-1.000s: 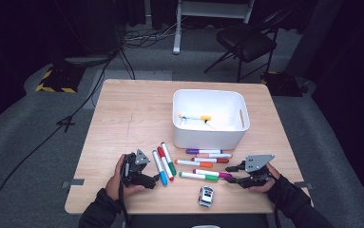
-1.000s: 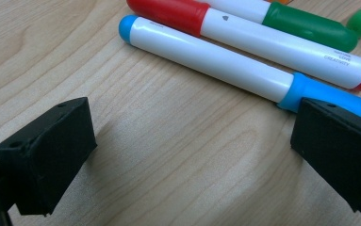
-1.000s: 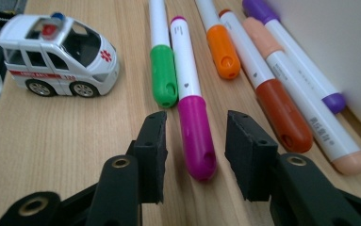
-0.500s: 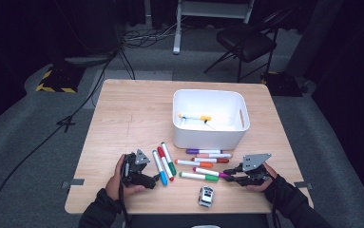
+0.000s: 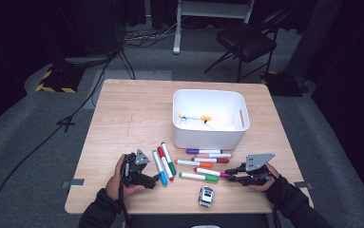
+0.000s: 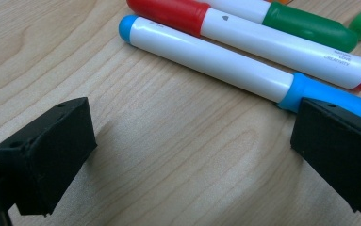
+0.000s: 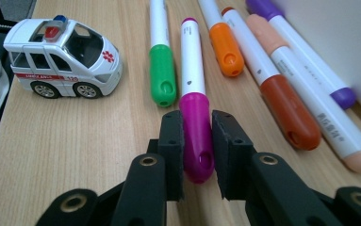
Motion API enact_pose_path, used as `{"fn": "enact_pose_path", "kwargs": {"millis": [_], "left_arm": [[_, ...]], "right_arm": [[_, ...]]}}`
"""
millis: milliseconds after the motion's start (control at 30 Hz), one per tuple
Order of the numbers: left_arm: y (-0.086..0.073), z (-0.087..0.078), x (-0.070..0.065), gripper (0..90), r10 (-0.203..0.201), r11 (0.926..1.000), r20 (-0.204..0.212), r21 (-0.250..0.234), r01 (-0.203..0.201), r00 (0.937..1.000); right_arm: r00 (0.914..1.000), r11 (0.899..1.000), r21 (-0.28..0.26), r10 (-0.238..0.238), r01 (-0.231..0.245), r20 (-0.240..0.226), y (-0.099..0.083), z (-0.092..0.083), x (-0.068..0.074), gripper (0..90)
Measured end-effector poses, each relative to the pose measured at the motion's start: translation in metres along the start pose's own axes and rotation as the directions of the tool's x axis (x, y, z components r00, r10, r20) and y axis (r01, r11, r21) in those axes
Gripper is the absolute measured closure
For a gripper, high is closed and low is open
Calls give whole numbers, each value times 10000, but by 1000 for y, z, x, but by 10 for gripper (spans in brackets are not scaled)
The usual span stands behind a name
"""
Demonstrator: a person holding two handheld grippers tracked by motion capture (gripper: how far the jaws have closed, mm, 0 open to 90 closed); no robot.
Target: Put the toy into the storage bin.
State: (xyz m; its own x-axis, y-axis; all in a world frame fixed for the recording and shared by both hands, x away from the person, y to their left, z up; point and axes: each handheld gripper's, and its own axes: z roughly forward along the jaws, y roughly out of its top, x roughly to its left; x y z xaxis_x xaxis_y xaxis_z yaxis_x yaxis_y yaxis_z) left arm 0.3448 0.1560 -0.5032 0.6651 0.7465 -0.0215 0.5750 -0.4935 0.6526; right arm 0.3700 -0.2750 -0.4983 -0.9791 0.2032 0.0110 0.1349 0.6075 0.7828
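My right gripper (image 7: 197, 136) is shut on the magenta cap of a white marker (image 7: 193, 89) that lies flat on the wooden table (image 5: 127, 114). In the high view this gripper (image 5: 231, 176) sits at the front right, with the magenta marker (image 5: 212, 172) pointing left from it. My left gripper (image 6: 192, 155) stands open, low over bare wood. Its right jaw overlaps the blue-capped marker (image 6: 216, 61). From above, the left gripper (image 5: 148, 179) rests at the front left beside the blue marker (image 5: 159, 169), a red one (image 5: 164, 164) and a green one (image 5: 169, 160).
Green (image 7: 161, 70), orange (image 7: 223, 44), brown (image 7: 272, 80) and purple (image 7: 300, 52) markers lie in a row beside the held one. A toy ambulance (image 7: 62, 56) stands near the table's front edge (image 5: 170, 209). A white bin (image 5: 208, 135) holding a few markers sits behind them.
The right gripper's top plate has dipped very slightly. Markers, toy car and left gripper lie as before.
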Motion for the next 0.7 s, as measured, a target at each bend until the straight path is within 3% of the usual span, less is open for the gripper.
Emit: {"fn": "enact_pose_path", "kwargs": {"millis": [367,600,700], "left_arm": [[0,0,0,7,0,10000,0,1,0,10000],[0,0,0,7,-1,10000,2,0,1,10000],[0,0,0,7,-1,10000,-1,-1,1,10000]], "right_arm": [[9993,9969,-732,-285,302,248,12,-20,3,754],[9980,9881,-1439,-498,548,382,21,-37,3,754],[9969,9860,-1500,-667,724,423,23,-41,3,754]]}}
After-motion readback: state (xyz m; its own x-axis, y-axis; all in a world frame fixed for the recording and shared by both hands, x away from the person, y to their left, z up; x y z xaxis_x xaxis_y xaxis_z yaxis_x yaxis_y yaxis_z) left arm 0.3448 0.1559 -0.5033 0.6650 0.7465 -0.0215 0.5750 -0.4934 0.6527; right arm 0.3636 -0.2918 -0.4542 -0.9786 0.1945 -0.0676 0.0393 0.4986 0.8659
